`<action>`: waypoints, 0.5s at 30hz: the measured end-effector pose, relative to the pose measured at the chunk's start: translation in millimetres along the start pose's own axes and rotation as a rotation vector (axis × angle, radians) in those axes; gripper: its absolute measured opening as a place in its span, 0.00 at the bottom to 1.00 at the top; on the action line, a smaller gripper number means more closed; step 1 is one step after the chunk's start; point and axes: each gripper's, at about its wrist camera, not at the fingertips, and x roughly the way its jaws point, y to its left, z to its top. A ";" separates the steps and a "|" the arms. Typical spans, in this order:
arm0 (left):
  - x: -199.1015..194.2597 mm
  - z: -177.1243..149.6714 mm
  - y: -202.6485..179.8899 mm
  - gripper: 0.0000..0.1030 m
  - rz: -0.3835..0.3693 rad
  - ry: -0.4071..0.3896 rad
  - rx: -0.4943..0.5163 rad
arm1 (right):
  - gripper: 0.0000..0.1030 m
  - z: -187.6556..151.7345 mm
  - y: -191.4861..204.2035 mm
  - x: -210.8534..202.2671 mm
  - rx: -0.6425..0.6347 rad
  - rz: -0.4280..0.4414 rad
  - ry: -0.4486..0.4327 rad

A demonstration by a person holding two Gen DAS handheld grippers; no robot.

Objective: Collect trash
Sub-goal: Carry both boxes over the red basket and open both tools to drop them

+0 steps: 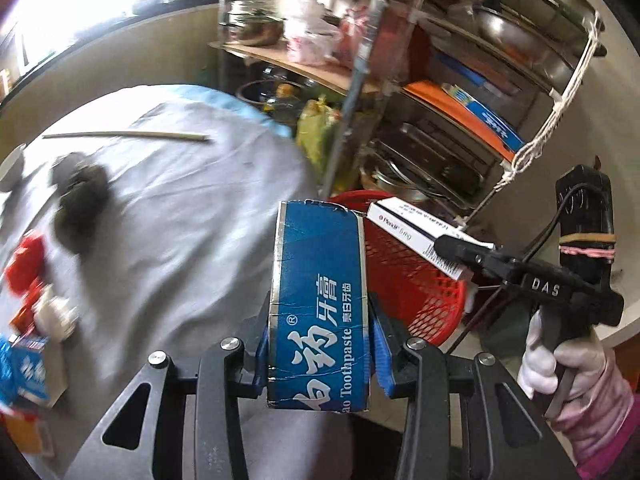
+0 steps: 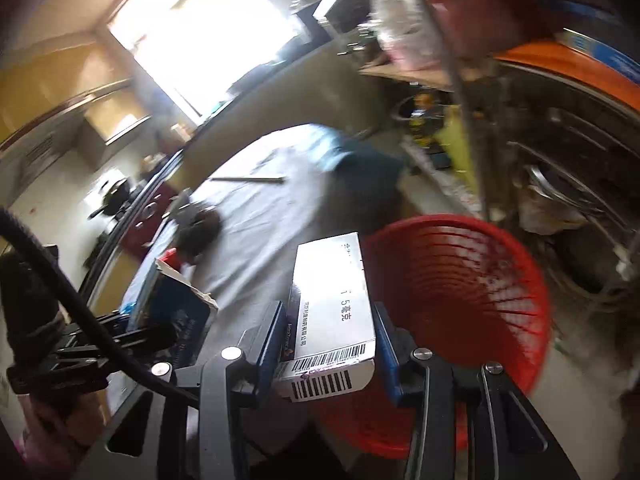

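Observation:
My left gripper (image 1: 320, 344) is shut on a blue toothpaste box (image 1: 318, 300), held upright near the table's right edge, just left of the red mesh basket (image 1: 412, 280). My right gripper (image 2: 328, 344) is shut on a white medicine box (image 2: 332, 304) with a barcode, held just left of the red basket (image 2: 460, 300). In the left wrist view the white box (image 1: 416, 228) hangs over the basket's rim, in the right gripper (image 1: 452, 246). In the right wrist view the left gripper with the blue box (image 2: 172, 312) is at the left.
A table with a grey cloth (image 1: 180, 208) carries a dark lump (image 1: 78, 200), a thin stick (image 1: 128, 135), red and blue packets (image 1: 28, 280) at the left. A metal shelf rack (image 1: 440, 100) full of pots stands behind the basket.

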 end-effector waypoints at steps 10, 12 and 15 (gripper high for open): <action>47.5 19.5 -45.2 0.54 0.005 0.065 0.066 | 0.54 -3.4 -59.9 0.4 0.188 -0.053 0.054; 40.9 15.2 -43.7 0.54 0.017 0.057 0.076 | 0.54 -3.4 -62.5 -2.2 0.196 -0.046 0.043; 25.2 4.8 -36.6 0.56 0.043 0.032 0.075 | 0.54 0.3 -59.7 -8.1 0.178 -0.045 0.012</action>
